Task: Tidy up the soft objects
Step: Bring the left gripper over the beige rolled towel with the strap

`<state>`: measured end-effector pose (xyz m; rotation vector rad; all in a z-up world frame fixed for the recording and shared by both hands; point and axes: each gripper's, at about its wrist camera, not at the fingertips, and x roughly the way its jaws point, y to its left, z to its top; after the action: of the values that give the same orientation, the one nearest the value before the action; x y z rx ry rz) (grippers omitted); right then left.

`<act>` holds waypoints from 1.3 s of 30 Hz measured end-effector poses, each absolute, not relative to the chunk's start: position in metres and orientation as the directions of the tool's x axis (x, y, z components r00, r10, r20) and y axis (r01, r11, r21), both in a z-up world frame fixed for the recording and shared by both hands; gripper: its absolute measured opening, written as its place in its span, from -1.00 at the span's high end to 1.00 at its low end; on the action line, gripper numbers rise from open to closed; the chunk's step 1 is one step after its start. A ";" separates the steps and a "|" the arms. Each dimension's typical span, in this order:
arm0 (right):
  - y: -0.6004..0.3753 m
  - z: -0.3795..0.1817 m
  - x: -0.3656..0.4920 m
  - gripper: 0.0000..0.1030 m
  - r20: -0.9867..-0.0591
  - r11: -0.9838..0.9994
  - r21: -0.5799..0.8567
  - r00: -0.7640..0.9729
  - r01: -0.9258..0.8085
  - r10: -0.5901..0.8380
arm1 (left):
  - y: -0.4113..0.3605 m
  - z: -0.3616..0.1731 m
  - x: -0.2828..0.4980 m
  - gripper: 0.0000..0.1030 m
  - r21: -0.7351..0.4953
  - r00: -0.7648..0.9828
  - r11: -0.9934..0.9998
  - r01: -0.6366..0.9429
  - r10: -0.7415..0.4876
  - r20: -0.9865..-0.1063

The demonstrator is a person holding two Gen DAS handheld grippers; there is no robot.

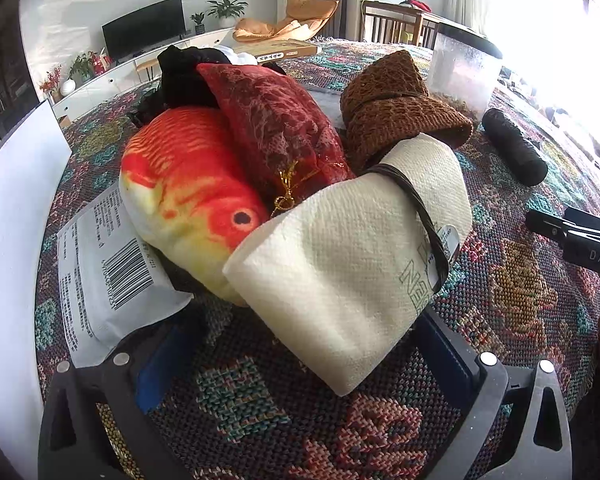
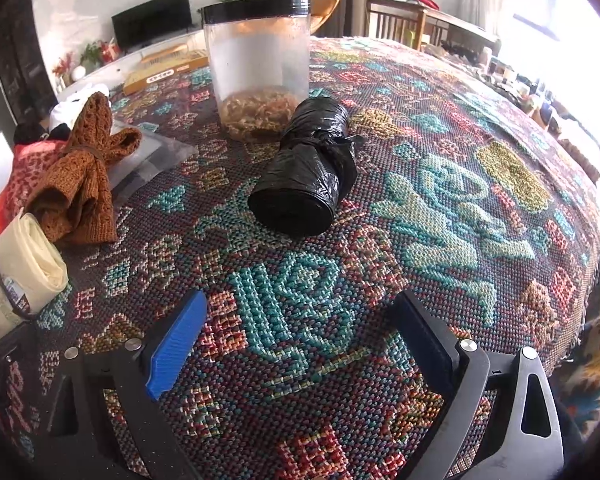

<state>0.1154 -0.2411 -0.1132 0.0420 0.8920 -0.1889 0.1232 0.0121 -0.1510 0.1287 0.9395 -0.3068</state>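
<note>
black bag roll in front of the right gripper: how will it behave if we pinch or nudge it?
The black bag roll lies on its side on the woven cloth, so a sideways nudge would probably roll it. Its crinkled, glossy film looks slippery and soft, so the pads may dent or slide on it. The open right gripper looks wide enough to span it.

Left claw [image 1: 300, 364] fingertips hidden under towel roll [image 1: 340, 256] and packet [image 1: 112, 280]. Fish [image 1: 188, 196] tail hidden behind red pouch [image 1: 276, 120]. Window side blown out. Jar [image 1: 464, 68] contents blurred in left view.
</note>
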 end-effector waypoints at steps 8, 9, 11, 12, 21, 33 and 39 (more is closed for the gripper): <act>-0.240 -0.113 0.115 -0.87 -0.777 0.983 -0.042 0.612 0.181 -0.146 | 0.011 -0.150 0.124 -1.00 -0.024 0.552 0.950 0.312 -0.202 -0.809; -0.240 -0.113 0.115 -0.87 -0.777 0.983 -0.042 0.612 0.181 -0.146 | 0.012 -0.150 0.124 -1.00 -0.025 0.552 0.950 0.312 -0.202 -0.809; -0.240 -0.113 0.115 -0.87 -0.778 0.983 -0.043 0.611 0.181 -0.147 | 0.011 -0.150 0.124 -1.00 -0.025 0.552 0.950 0.312 -0.202 -0.809; -0.240 -0.113 0.115 -0.87 -0.777 0.983 -0.043 0.612 0.181 -0.147 | 0.011 -0.150 0.124 -1.00 -0.025 0.552 0.950 0.311 -0.202 -0.809; -0.239 -0.113 0.115 -0.87 -0.777 0.983 -0.043 0.612 0.181 -0.147 | 0.012 -0.150 0.124 -1.00 -0.025 0.553 0.950 0.311 -0.202 -0.808; -0.239 -0.114 0.115 -0.87 -0.777 0.982 -0.043 0.612 0.181 -0.147 | 0.014 -0.150 0.093 -1.00 -0.015 0.543 0.945 0.327 -0.201 -0.815; -0.239 -0.114 0.115 -0.88 -0.777 0.982 -0.043 0.612 0.182 -0.147 | 0.009 -0.126 0.061 -1.00 0.040 0.544 0.904 0.426 -0.221 -0.810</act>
<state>0.1154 -0.2387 -0.1136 0.0417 0.8928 -0.1900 0.0613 0.0088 -0.1258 0.2442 0.9202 -0.3884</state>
